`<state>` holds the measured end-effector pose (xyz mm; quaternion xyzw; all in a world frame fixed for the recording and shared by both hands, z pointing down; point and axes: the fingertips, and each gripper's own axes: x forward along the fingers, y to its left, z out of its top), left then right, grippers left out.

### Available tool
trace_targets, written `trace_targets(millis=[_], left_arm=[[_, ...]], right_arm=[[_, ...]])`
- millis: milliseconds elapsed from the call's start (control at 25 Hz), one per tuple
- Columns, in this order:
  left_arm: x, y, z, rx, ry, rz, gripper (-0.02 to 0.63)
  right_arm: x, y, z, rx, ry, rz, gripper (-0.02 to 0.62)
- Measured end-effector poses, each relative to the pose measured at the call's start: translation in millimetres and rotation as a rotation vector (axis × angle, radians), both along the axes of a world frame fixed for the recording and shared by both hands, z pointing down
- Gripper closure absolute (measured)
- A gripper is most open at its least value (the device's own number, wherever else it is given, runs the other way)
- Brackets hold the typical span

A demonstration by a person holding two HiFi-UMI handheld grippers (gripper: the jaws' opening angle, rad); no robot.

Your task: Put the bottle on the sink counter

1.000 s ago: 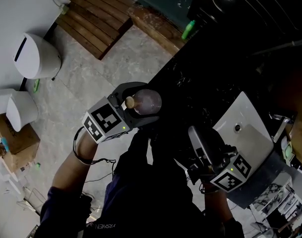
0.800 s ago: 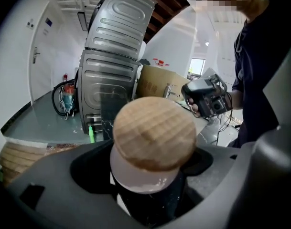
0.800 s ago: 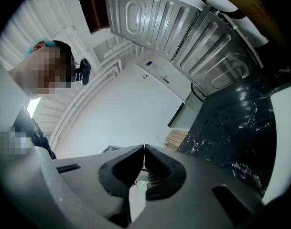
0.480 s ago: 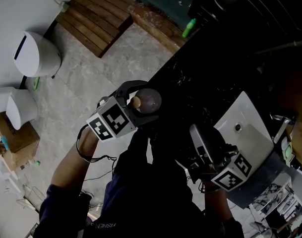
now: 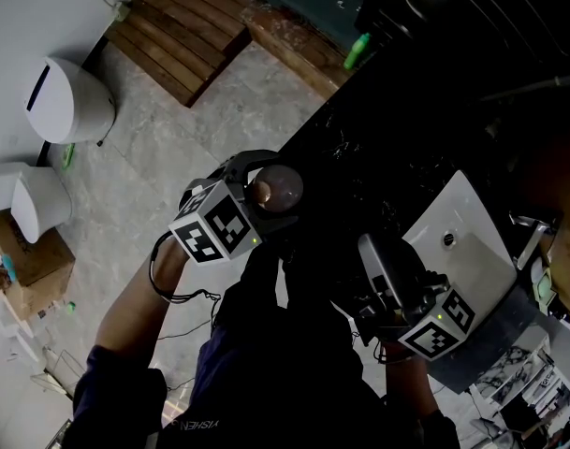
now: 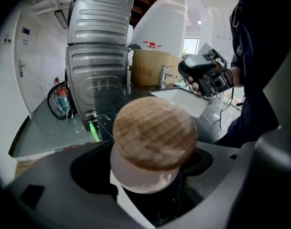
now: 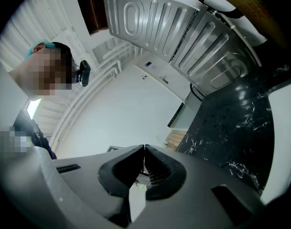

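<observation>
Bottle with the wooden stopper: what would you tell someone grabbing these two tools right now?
Left tool: shut on the round pale bottle with a wooden stopper, held by the near edge of the black marbled sink counter.
Right tool: shut, empty, beside the white sink basin.
Done: bottle gripped and at the counter.
To do: set it on the counter, open the tool, withdraw.

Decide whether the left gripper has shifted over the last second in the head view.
Yes. The left gripper, shut on the bottle, has shifted slightly to the right in the view, closer to the edge of the black counter.
</observation>
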<state>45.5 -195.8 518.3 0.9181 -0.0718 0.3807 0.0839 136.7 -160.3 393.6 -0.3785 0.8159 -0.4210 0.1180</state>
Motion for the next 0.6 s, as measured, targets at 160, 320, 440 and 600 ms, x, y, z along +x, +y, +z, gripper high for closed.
trace_targets(millis=[160, 320, 440, 600], left_arm=[[1.0, 0.8, 2.7, 0.012, -0.024, 0.016, 0.212], [0.3, 0.6, 5.5, 0.026, -0.05, 0.027, 0.212], [0.0, 0.2, 8.2, 0.034, -0.069, 0.035, 0.212], [0.9, 1.6, 10.5, 0.042, -0.088, 0.049, 0.212]], right_arm=[[2.1, -0.5, -0.8, 0.004, -0.001, 0.002, 0.569], [3.1, 0.4, 0.2, 0.002, -0.003, 0.003, 0.569], [4.0, 0.5, 1.1, 0.0, -0.004, 0.002, 0.569], [5.9, 0.1, 1.2, 0.002, -0.007, 0.004, 0.569]])
